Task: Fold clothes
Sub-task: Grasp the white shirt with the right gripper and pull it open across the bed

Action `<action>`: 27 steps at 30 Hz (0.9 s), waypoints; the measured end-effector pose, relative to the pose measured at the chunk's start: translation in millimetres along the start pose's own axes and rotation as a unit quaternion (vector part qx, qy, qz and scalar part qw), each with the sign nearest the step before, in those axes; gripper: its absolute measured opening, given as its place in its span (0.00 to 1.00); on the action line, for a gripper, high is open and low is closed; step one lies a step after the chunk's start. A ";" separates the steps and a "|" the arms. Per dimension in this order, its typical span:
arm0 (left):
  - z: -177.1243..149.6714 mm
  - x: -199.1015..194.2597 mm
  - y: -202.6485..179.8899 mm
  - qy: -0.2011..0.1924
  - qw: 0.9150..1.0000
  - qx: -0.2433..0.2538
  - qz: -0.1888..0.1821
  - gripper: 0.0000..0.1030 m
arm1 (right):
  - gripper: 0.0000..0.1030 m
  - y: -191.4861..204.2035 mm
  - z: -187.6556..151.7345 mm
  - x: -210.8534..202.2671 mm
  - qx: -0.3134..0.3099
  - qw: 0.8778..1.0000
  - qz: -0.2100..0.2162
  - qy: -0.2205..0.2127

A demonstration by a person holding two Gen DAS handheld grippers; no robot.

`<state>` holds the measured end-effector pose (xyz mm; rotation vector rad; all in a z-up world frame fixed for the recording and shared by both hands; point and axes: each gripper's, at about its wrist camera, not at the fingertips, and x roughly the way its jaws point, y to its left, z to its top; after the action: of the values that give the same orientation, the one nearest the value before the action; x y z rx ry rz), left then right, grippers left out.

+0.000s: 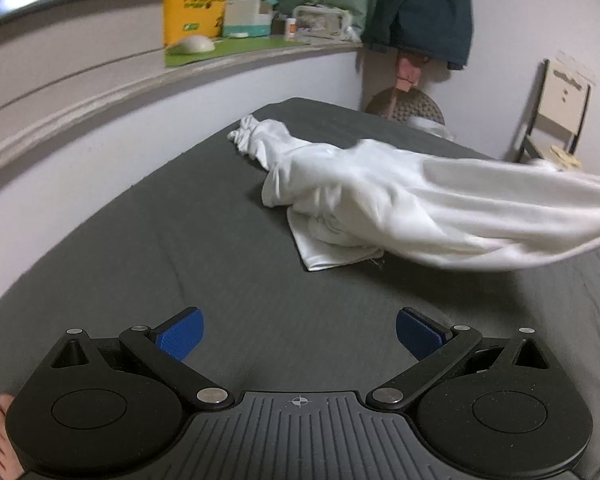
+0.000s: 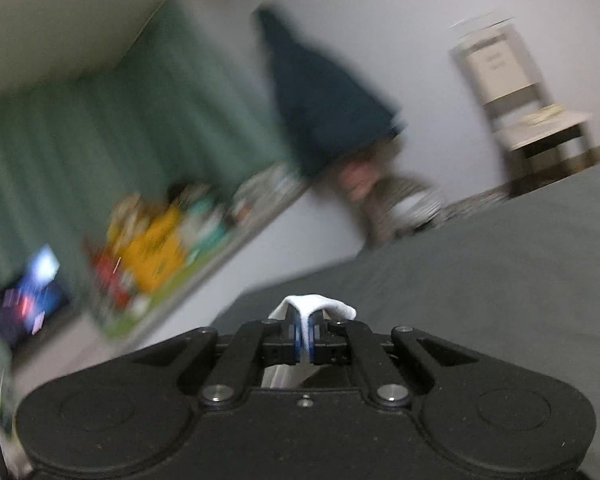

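A white garment (image 1: 380, 196) lies crumpled on the dark grey bed (image 1: 180, 248). Its right part is lifted off the bed and stretches out of the left wrist view to the right. My left gripper (image 1: 300, 334) is open and empty, low over the bed, short of the garment. My right gripper (image 2: 307, 334) is shut on a fold of the white garment (image 2: 320, 304), held above the bed (image 2: 480, 280). The right wrist view is blurred.
A shelf (image 1: 240, 48) along the wall holds a yellow box (image 1: 196, 12) and small items. A dark jacket (image 1: 424, 8) hangs in the corner above a round woven basket (image 1: 408, 106). A folding chair (image 1: 556, 112) stands at the right wall.
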<state>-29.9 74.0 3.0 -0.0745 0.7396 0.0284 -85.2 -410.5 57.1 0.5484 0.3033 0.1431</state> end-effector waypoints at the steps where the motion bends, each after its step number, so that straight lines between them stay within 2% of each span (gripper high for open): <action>1: -0.4 -1.7 -2.5 -0.003 1.000 0.011 -0.001 1.00 | 0.04 -13.2 9.4 -14.0 0.013 1.000 -0.019 -0.022; 4: -2.4 -9.3 -12.3 -0.017 0.999 0.049 -0.012 1.00 | 0.04 -45.4 27.5 -44.4 0.044 0.990 -0.103 -0.089; 6: -3.4 -14.6 -17.1 -0.026 0.997 0.069 -0.027 1.00 | 0.04 -58.9 31.2 -54.7 0.046 0.975 -0.178 -0.128; 8: -3.4 -17.6 -20.0 -0.032 0.995 0.080 -0.043 1.00 | 0.04 -70.3 28.8 -48.6 0.028 0.962 -0.241 -0.126; 10: -3.4 -20.5 -22.8 -0.036 0.994 0.091 -0.058 1.00 | 0.07 -74.2 20.0 -19.8 0.001 0.963 -0.266 -0.046; 12: -3.6 -21.3 -24.3 -0.033 0.993 0.095 -0.069 1.00 | 0.17 -74.8 8.2 9.0 -0.028 0.958 -0.283 0.038; 14: -5.5 -22.4 -25.4 -0.028 0.992 0.098 -0.072 1.00 | 0.49 -55.0 -8.9 17.3 -0.068 0.955 -0.284 0.043; 15: -5.6 -22.5 -26.4 -0.026 0.992 0.098 -0.072 1.00 | 0.54 -45.1 -17.4 21.5 -0.087 0.954 -0.284 0.046; 17: -6.0 -23.0 -26.3 -0.024 0.992 0.095 -0.073 1.00 | 0.57 -19.6 -39.7 29.6 -0.138 0.953 -0.266 0.050; 19: -4.4 -20.5 -24.4 -0.021 0.993 0.091 -0.074 1.00 | 0.59 11.0 -70.3 48.8 -0.183 0.958 -0.208 0.077; 21: -5.6 -19.5 -23.5 -0.017 0.994 0.085 -0.073 1.00 | 0.60 39.6 -102.8 77.9 -0.214 0.960 -0.127 0.130; 22: -6.2 -18.8 -23.6 -0.015 0.994 0.082 -0.072 1.00 | 0.60 53.1 -118.2 92.1 -0.229 0.957 -0.091 0.153; 27: -6.5 -15.7 -22.9 -0.012 0.995 0.082 -0.063 1.00 | 0.60 120.3 -177.2 147.1 -0.312 0.930 -0.010 0.195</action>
<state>-44.7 50.7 10.1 0.0358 0.7106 -0.1505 -9.2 -190.5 -58.4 -0.1233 0.6223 0.3165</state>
